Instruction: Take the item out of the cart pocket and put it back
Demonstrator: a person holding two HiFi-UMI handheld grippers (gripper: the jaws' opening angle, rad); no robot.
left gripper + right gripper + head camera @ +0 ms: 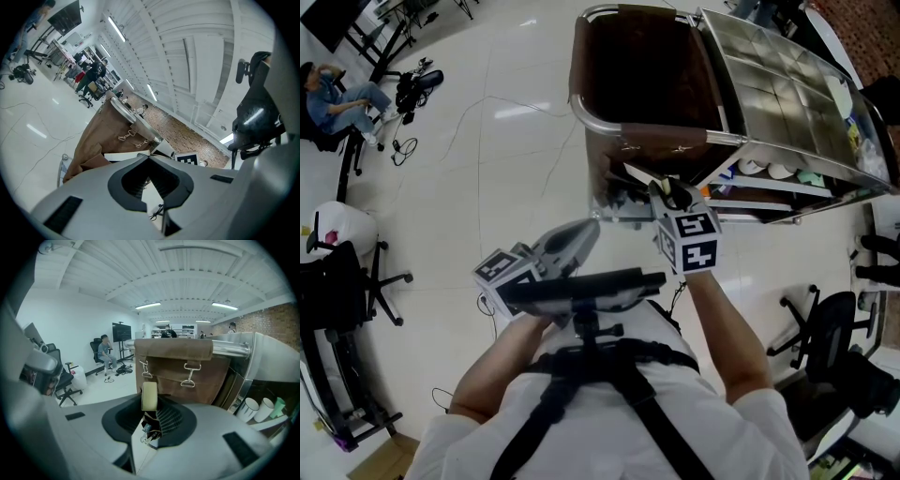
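Cream, flat item [149, 396], perhaps rounded.

Readable text: none so far, not a letter, not a digit.
Marker cube [689, 241] on the right gripper [672, 194], just below the cart [581, 94]: black-and-white square patterns only, no words.
Marker cube [500, 269] on the left gripper [589, 228], further from the cart: same kind of pattern, no letters.
Brown bag [176, 364] on the cart's end: plain cloth, no label showing.
Pale item [149, 396] in the right gripper: blank face.
Screen [121, 332] left of the cart: dark, nothing legible.
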